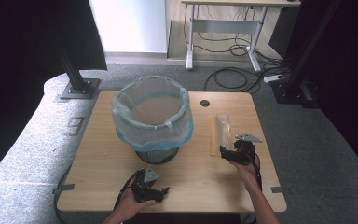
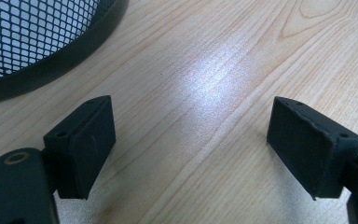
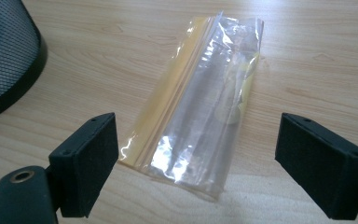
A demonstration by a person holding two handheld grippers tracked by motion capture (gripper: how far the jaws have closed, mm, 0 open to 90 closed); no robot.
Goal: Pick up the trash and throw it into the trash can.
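A black mesh bin [image 1: 152,122] lined with a pale blue plastic bag stands mid-table; its base shows at the top left of the left gripper view [image 2: 46,51] and at the left edge of the right gripper view [image 3: 7,60]. To its right lies a clear plastic bag with a yellow strip [image 1: 219,134] [image 3: 205,107], flat on the wood. My right gripper [image 1: 230,153] [image 3: 198,163] is open just short of the bag's near end, its jaws standing wide on either side. My left gripper [image 1: 154,191] [image 2: 191,149] is open over bare wood in front of the bin.
The wooden table [image 1: 107,154] has a round cable hole [image 1: 205,103] at the back. Grey carpet surrounds it, with cables [image 1: 233,77] and a desk frame behind, and black posts [image 1: 77,74] at the back left and right.
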